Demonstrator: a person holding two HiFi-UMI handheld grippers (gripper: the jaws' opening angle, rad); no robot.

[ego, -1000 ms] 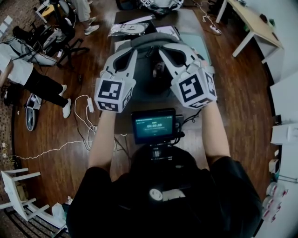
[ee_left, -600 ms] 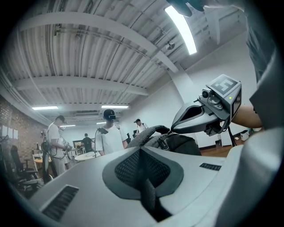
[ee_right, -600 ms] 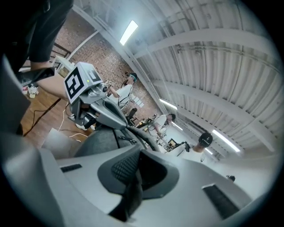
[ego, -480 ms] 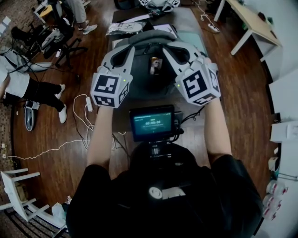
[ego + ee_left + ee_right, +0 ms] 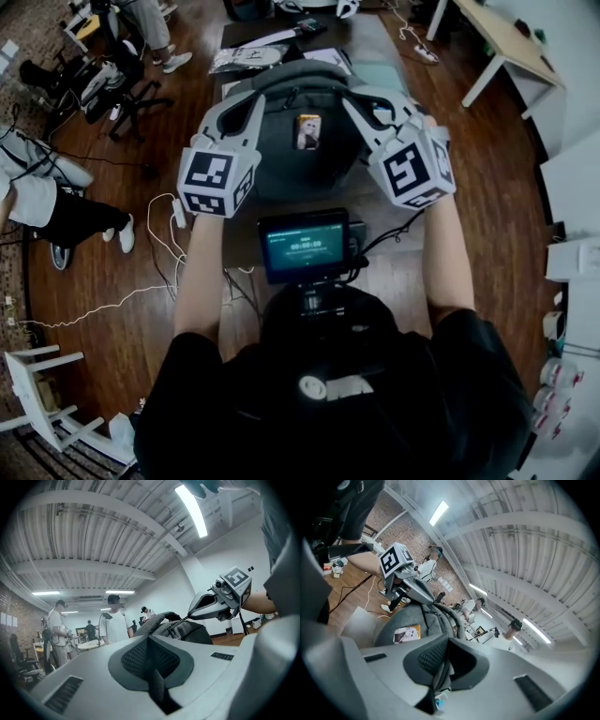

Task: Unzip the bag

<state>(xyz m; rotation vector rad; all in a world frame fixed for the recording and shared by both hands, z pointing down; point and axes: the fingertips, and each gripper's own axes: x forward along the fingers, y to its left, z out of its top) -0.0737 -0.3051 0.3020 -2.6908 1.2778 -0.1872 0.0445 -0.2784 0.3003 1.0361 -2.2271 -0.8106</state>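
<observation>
Screen at your chest, nearest. Your left gripper: jaws pressed together, nothing between them. Your right gripper: same, jaws closed, nothing seen in grip. Both raised, one each side of top of grey bag; can't tell if either touches it. Bag sits on table, photo card on its front. Person on floor well off to your left.
</observation>
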